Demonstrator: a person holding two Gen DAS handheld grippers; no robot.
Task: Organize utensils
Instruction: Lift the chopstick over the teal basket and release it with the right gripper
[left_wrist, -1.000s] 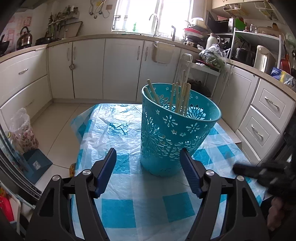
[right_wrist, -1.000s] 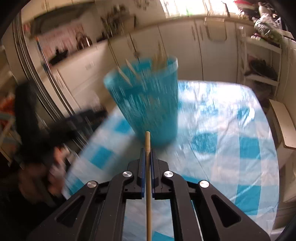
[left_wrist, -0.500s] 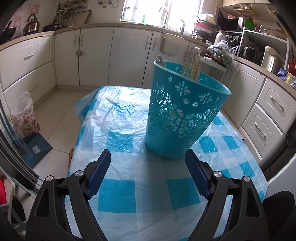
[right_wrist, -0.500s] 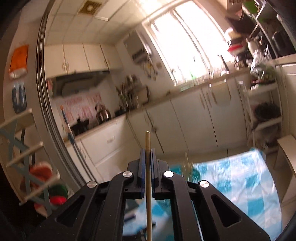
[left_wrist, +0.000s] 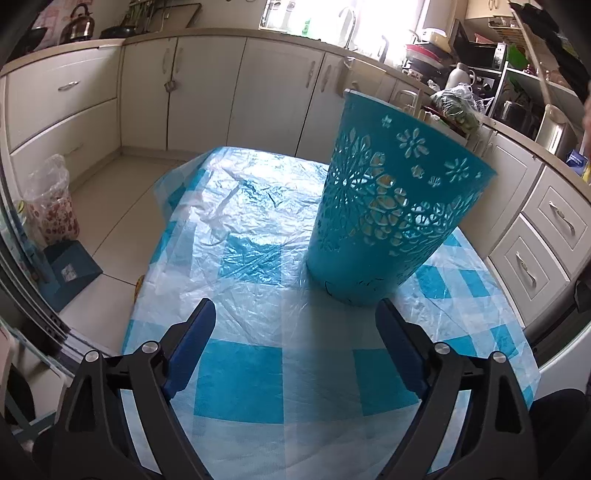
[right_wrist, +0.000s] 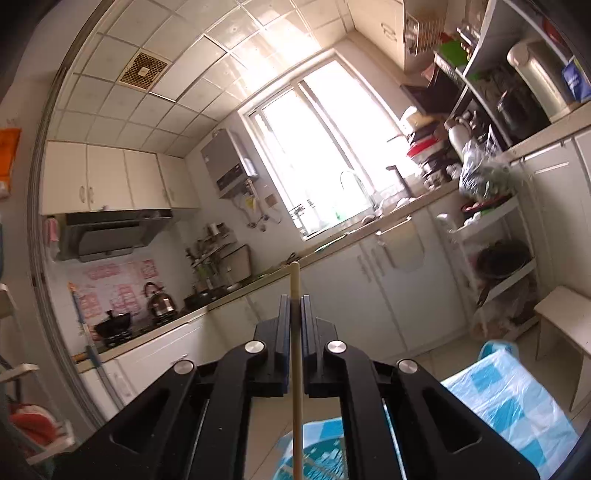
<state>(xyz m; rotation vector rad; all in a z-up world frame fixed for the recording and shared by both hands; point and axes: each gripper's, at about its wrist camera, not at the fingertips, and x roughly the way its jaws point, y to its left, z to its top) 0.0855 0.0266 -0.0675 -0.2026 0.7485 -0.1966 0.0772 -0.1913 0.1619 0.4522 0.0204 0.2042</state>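
While the person worked at a table (left_wrist: 240, 369) covered in a blue-and-white checked plastic cloth, the left gripper (left_wrist: 295, 345) hung low over that cloth with its two blue-padded fingers (left_wrist: 192, 343) spread wide and nothing between them. Just ahead of it and a little toward its right finger stood a tall turquoise basket (left_wrist: 395, 206) with flower-shaped cut-outs, upright on the cloth and not touched by either finger. A few pale stick tips (left_wrist: 417, 105) showed above the basket's far rim; how many were inside could not be told.

Further right, the right gripper (right_wrist: 294, 306) pointed upward toward the kitchen window and ceiling. Its jaws were pressed nearly together on a single pale wooden chopstick (right_wrist: 295, 332), which ran along the line of the fingers, its tip poking out just past them and its other end trailing back below the gripper. Under that gripper, at the bottom edge of its view, part of the basket's turquoise rim (right_wrist: 321, 458) was visible, so the chopstick seemed to hang roughly above the opening.

Judging from this, the risks were these: the lower end was out of clear sight and could catch the rim or a cut-out and tip the light, unsteadied basket; or, released off-centre, the chopstick could drop onto the slippery cloth and roll away.
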